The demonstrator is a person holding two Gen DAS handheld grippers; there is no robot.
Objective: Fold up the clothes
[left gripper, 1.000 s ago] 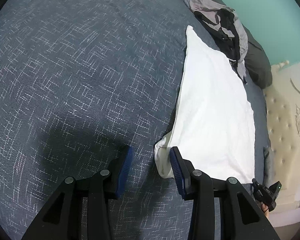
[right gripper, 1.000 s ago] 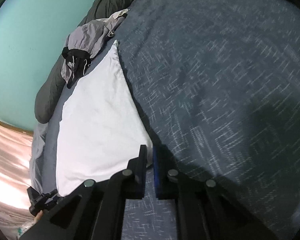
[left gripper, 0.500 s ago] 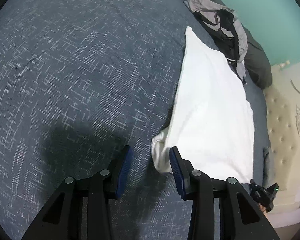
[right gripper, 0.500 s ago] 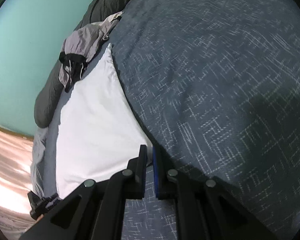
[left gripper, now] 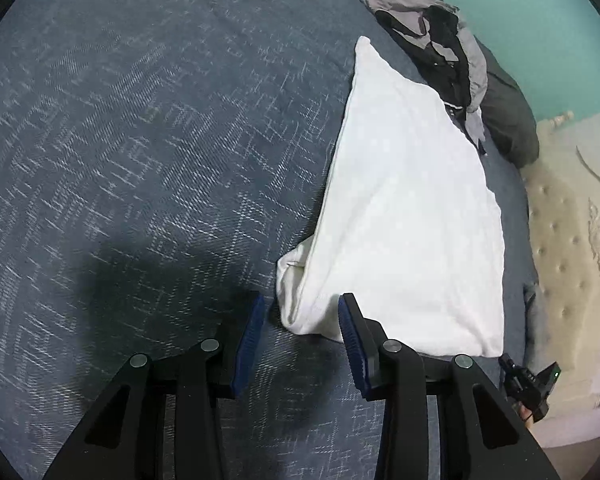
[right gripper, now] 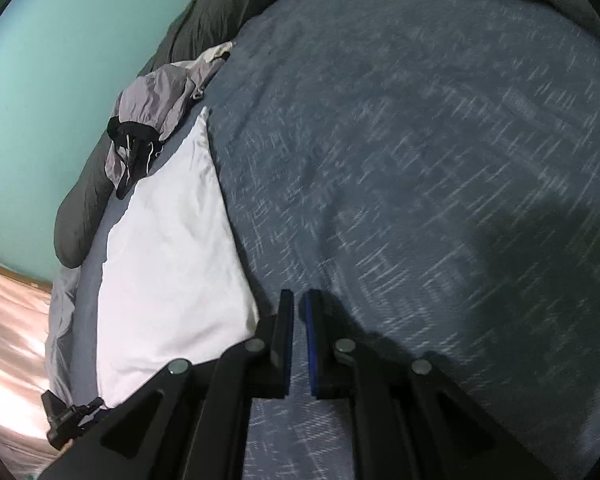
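Jaws of the left gripper point(left gripper: 300, 316) stand part open, empty, just above the bed point(left gripper: 140, 140), with the loose near corner of the white cloth point(left gripper: 404, 220) lying right ahead of them and partly between the pads; no pad presses on it. The right gripper point(right gripper: 298, 312) is nearly closed, a thin slit between its pads, and holds nothing; it hovers just beside the cloth's other near corner, over bare bed cover.

The cloth lies flat in a long folded shape along the side of the bed nearest the padded headboard point(left gripper: 560, 240), one tip reaching toward a crumpled grey-and-black jacket point(left gripper: 440, 40) that rests against a dark pillow point(left gripper: 508, 120) by the teal wall point(left gripper: 540, 20).

The step in hand seems to be taking up the near end of the cloth for a further fold. The left gripper would need to ease forward over the bunched corner and close on it. The right would first have to open, then shift sideways onto its corner, so both ends lift evenly and the layers do not slide apart.
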